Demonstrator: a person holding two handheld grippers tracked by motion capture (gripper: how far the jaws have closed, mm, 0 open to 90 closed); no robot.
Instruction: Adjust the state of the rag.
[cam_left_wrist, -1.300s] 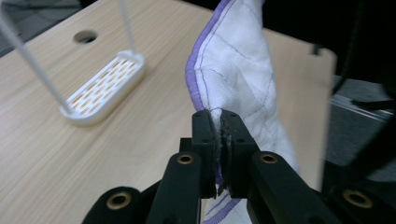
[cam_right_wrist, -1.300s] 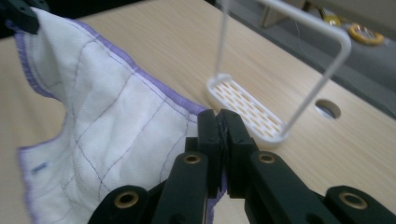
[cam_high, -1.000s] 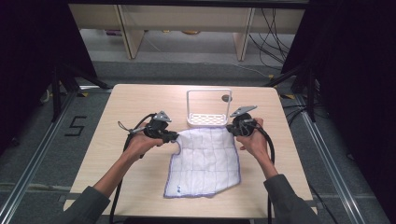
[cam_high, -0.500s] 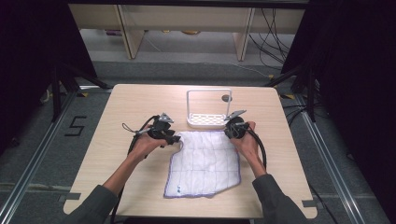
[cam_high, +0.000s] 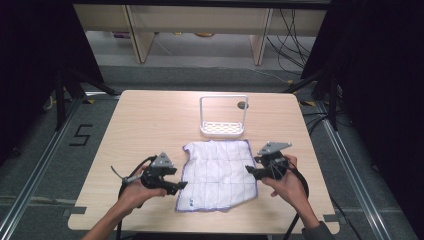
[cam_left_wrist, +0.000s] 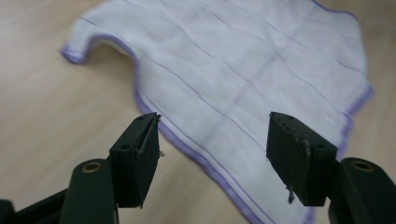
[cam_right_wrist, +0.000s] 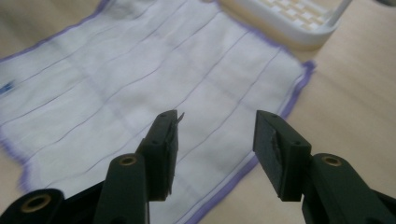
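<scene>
A white cloth (cam_high: 217, 172) with purple edging and a thin grid lies spread flat on the wooden table (cam_high: 150, 120). My left gripper (cam_high: 178, 186) is at the cloth's near left edge and my right gripper (cam_high: 251, 171) at its right edge. Both pairs of jaws have just been opening and stand open. In the left gripper view the gripper (cam_left_wrist: 215, 121) hovers over the cloth's purple hem (cam_left_wrist: 233, 60), with no pad pressing on it. In the right gripper view the gripper (cam_right_wrist: 217, 116) stands over the cloth (cam_right_wrist: 140, 79) near its right hem, also not gripping.
A white rack (cam_high: 223, 117) with a tall handle and slotted base stands just beyond the cloth's far edge; its base (cam_right_wrist: 299, 18) appears in the right gripper view. A small dark spot (cam_high: 242, 105) marks the table behind it. Cables trail from both grippers toward the near edge.
Both hands have come back from the cloth's far corners toward the near side of the table. Both grippers went from shut on the corners to open, and the cloth now lies free.
</scene>
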